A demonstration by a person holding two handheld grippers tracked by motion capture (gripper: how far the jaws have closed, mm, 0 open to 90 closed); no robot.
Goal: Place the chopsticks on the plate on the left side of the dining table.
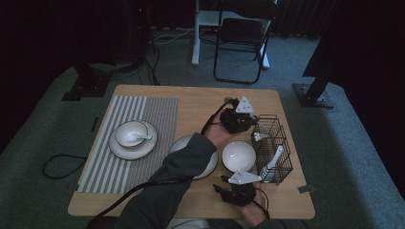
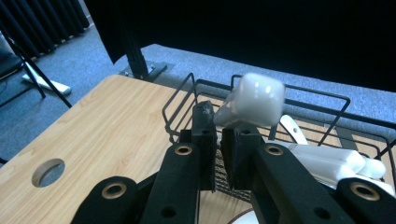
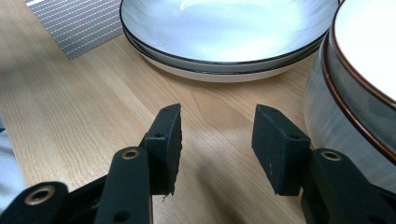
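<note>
The left claw (image 2: 218, 133) is gripping a white ceramic spoon (image 2: 252, 100) tightly between its pads, just above the near rim of the black wire basket (image 2: 322, 95). The left gripper view is showing further white spoons (image 2: 336, 161) lying inside that basket. In the high view the left claw (image 1: 237, 117) is sitting beside the basket (image 1: 273, 148) near the surface's far right edge. The right claw (image 3: 217, 140) is standing partly open and holding nothing, hovering over bare wood. Its own view is showing stacked plates (image 3: 224, 37) ahead and a bowl (image 3: 355, 84) at its side; the high view places it (image 1: 239, 188) at the near right edge of the surface (image 1: 200, 102).
</note>
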